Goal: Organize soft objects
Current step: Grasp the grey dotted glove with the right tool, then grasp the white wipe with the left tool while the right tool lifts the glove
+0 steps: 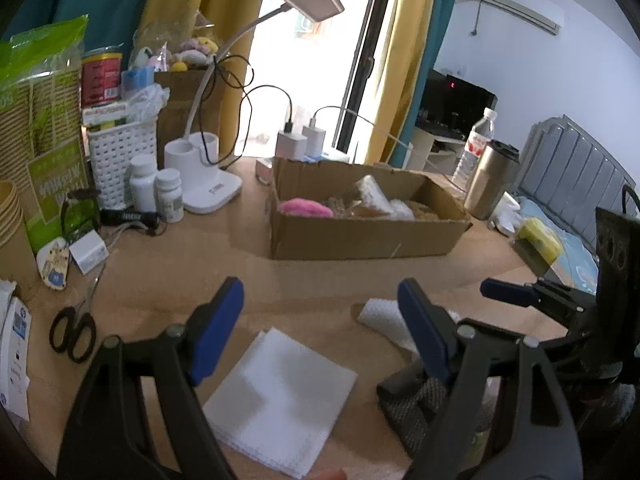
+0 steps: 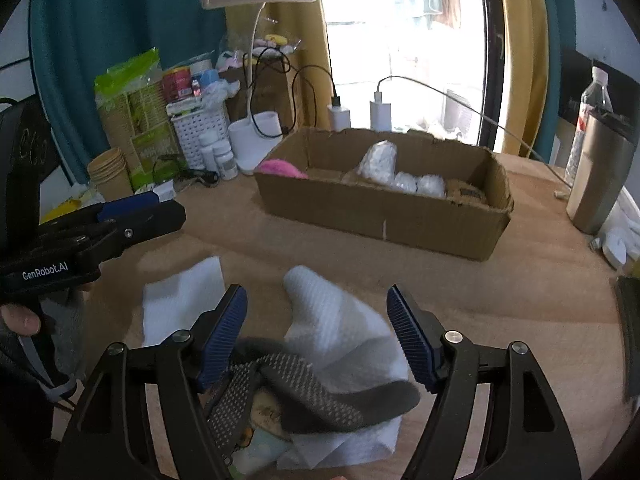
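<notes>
On the wooden table [image 2: 500,288], close to the near edge, lies a heap of soft things: a grey dotted glove [image 2: 316,388] draped over a crumpled white cloth [image 2: 344,320]. The right gripper [image 2: 316,334] hangs just above this heap with its blue pads spread wide, holding nothing; the glove sits between and below them. Beside the heap, to its left, a flat folded white cloth [image 1: 280,400] rests on the table, separate from the crumpled one. The left gripper [image 1: 320,330] hovers over this square, its tongs also wide apart and empty. In the right wrist view the left gripper [image 2: 140,208] shows from the side, too edge-on there to judge its gap.

Farther back stands an open cardboard box [image 2: 384,216]. Inside it are a pink fluffy item [image 2: 280,168] at the left end, a tall white wrapped bundle [image 2: 378,162] near the middle, and two smaller white bundles [image 2: 420,184] beside it.

Behind the box, chargers [image 2: 360,114] are plugged in with cables trailing. To the left are a white desk lamp [image 1: 208,176], two white pill bottles [image 1: 156,188], a white basket [image 1: 120,156], a red can [image 1: 100,78], green packets [image 1: 44,128] and paper cups [image 2: 110,174]. Scissors [image 1: 72,332] lie at the table's left edge. To the right of the box stand a steel tumbler [image 2: 600,172] and a water bottle [image 1: 478,144].
</notes>
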Motion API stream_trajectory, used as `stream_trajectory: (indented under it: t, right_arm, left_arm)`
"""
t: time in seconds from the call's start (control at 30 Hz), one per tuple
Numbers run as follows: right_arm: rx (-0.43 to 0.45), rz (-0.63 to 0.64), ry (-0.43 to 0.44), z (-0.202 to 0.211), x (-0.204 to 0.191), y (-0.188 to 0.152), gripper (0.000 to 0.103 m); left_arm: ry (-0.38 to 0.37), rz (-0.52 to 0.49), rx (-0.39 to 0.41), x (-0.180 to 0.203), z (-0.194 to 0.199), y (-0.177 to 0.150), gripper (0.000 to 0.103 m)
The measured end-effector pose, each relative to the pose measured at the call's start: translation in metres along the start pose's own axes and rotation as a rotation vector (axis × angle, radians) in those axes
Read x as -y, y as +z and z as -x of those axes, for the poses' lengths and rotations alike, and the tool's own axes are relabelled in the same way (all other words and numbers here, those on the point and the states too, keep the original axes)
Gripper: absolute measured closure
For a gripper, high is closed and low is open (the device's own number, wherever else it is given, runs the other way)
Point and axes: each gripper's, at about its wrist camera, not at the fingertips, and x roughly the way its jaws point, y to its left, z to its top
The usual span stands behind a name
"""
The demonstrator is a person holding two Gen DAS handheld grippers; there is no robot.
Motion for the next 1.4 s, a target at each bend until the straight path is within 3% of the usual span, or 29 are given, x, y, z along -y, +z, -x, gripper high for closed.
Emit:
stream_trajectory:
  t: [0.3,0.47,0.83,0.87,0.97,1.03,1.4]
  right_arm:
    - [-0.046,0.014,0.009,-0.005,-0.011,-0.016,0.036]
    - [-0.069,0.024,0.006,-0.007,-0.015,-0.023,0.058]
    - [-0.127,0.034,0.029,-0.018,-0.014,-0.035,0.059]
    - [-0.127,0.032,0.034,-0.019,-0.014,-0.035,0.062]
    - [-0.112,0.039,0.051,-0.016,-0.014,-0.035,0.078]
    - [-0.099,0.051,0.057,-0.013,-0.015,-0.035,0.08]
    - [0.031,0.024,0.093,0.017,0.004,-0.019,0.081]
  left_arm:
    - [-0.001,0.017,-0.039,-0.005,0.002,-0.021,0.022]
    - [0.004,0.015,-0.069,-0.006,-0.001,-0.03,0.022]
    - [0.068,0.002,-0.128,-0.011,-0.009,-0.044,0.022]
    - [0.089,-0.013,-0.14,-0.011,-0.013,-0.046,0.022]
    - [0.122,-0.039,-0.176,-0.009,-0.021,-0.051,0.022]
    - [0.127,-0.041,-0.201,-0.01,-0.027,-0.054,0.022]
    - [0.203,-0.106,-0.282,0.001,-0.044,-0.061,0.022]
